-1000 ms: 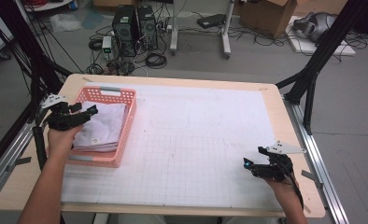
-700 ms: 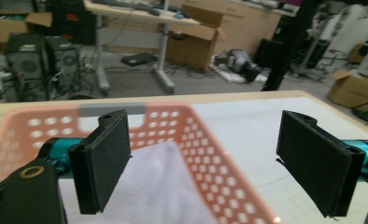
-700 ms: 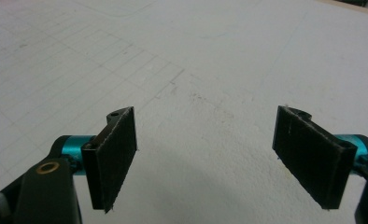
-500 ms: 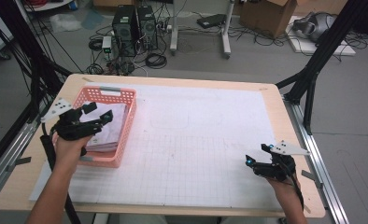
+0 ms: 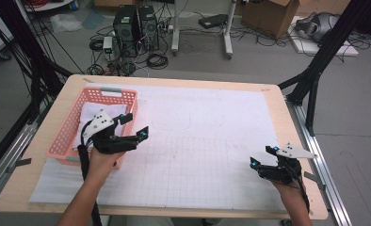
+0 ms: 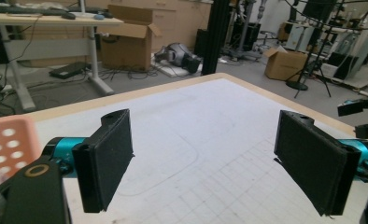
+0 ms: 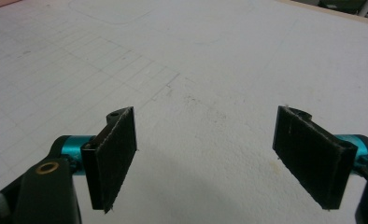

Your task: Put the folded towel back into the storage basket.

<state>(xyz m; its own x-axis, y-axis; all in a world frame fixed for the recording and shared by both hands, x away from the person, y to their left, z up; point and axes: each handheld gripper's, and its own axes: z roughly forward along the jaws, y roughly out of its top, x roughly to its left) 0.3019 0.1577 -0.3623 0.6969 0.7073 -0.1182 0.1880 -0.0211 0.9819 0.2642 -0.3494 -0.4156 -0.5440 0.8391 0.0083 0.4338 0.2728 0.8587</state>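
Pink basket: one, perforated plastic, at the left end of the table, holding one pile of white cloth. In the left gripper view a corner of it shows at the left edge.

Left gripper: one. Two black jaws spread wide, having just been opening, nothing between them. It hovers at the basket's right rim, over the edge of the white mat, jaws pointing toward the middle of the table. Its own view shows both pads apart with bare gridded mat between. One grey three-cornered plate on top; one cable trails along the forearm.

Right gripper: one. Two black jaws likewise wide apart, holding nothing; its own view shows plain mat between the pads. It sits low near the table's front right corner, well apart from the basket. One grey plate on top.

White gridded mat: one, covering most of the table, one faint rounded outline drawn on it.

Floor beyond the table: two black computer towers, one cardboard box, loose cables.
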